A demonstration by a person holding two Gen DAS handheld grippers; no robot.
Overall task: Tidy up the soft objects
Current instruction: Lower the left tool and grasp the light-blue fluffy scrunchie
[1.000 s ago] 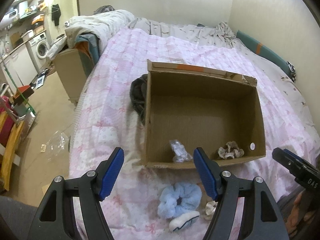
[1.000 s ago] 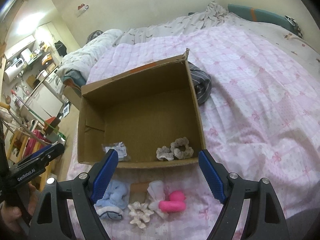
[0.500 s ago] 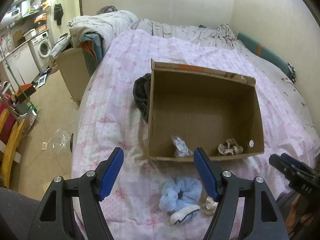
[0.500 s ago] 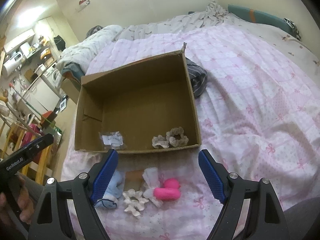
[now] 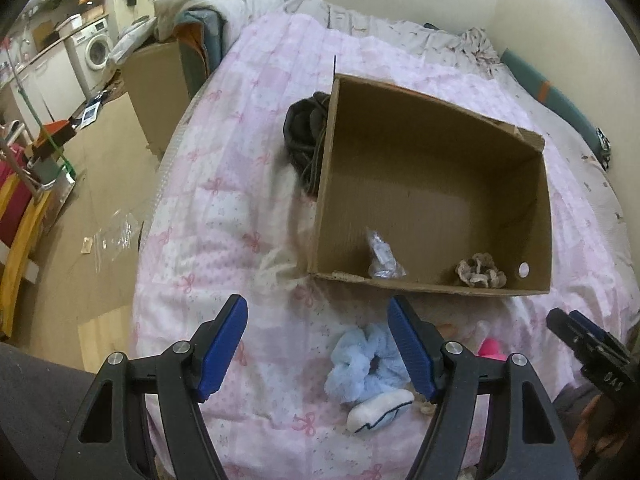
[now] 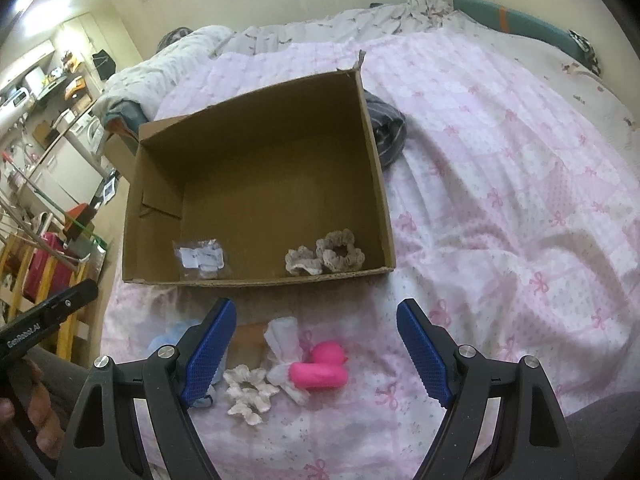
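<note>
Left gripper (image 5: 316,344) released, empty; blue scrunchie (image 5: 356,360) just beyond its right pad (box (image 5: 432,288) further ahead). Centre jaws over scrunchie before descending, pinch its bulk. Right gripper (image 6: 316,350) released, idle.

Dim, warm indoor light w/ a yellow cast; brightest glare top left in right wrist view. Soft shadow inside box (image 6: 256,184). Strong fisheye bending, dark vignette at corners. Slight blur, grainy on bed (image 5: 240,208).

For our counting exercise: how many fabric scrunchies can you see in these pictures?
3: a beige scrunchie inside the cardboard box, a light blue scrunchie and a white scrunchie on the bed before it. Others may be hidden.
</note>
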